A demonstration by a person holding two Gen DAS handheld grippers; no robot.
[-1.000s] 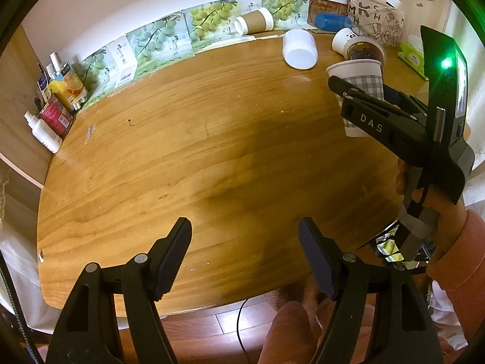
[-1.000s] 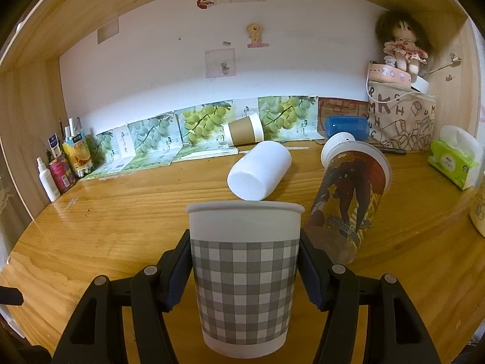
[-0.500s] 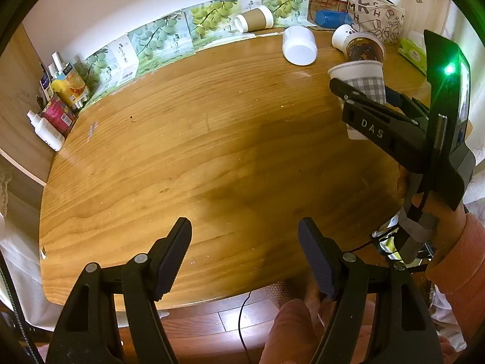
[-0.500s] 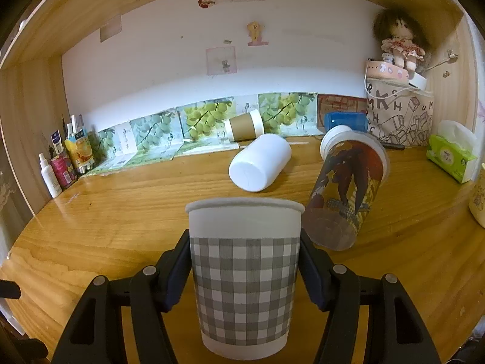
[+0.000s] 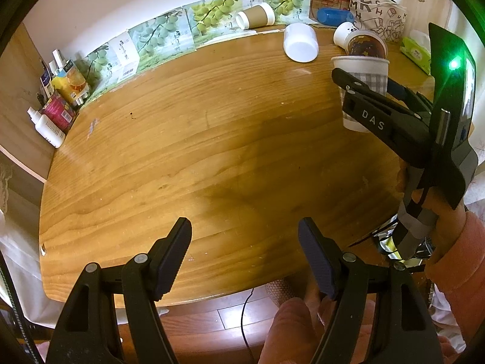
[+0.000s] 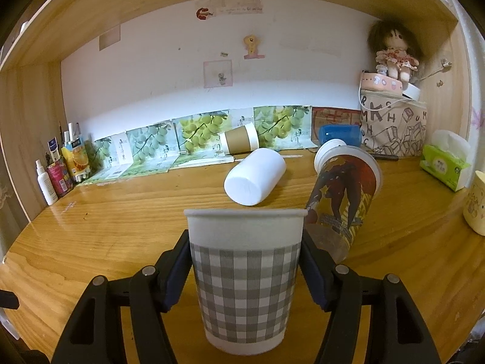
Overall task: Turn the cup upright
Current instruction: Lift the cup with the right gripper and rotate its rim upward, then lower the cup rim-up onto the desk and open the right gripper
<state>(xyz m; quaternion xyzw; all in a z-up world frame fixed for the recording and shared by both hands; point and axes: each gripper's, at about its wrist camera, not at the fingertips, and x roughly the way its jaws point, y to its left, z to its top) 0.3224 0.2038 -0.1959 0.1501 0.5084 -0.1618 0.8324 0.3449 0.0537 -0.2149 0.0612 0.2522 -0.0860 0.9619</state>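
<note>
A grey-checked paper cup (image 6: 244, 282) stands upright, rim up, between the fingers of my right gripper (image 6: 245, 270), which is shut on its sides. In the left wrist view the same cup (image 5: 362, 74) sits in the right gripper (image 5: 360, 97) at the table's right side, its base close to the wood; I cannot tell if it touches. My left gripper (image 5: 245, 254) is open and empty above the table's near edge.
A white cup (image 6: 254, 180) lies on its side behind the checked cup. A printed cup (image 6: 344, 197) leans at the right. A brown-sleeved cup (image 6: 239, 142) lies by the wall. Bottles (image 5: 54, 103) stand at the far left; a tissue pack (image 6: 445, 163) and bag (image 6: 392, 127) at the right.
The right gripper still holds the checked cup upright, with hardly any shift. The left gripper has drawn back a little toward the near edge and stays open.
</note>
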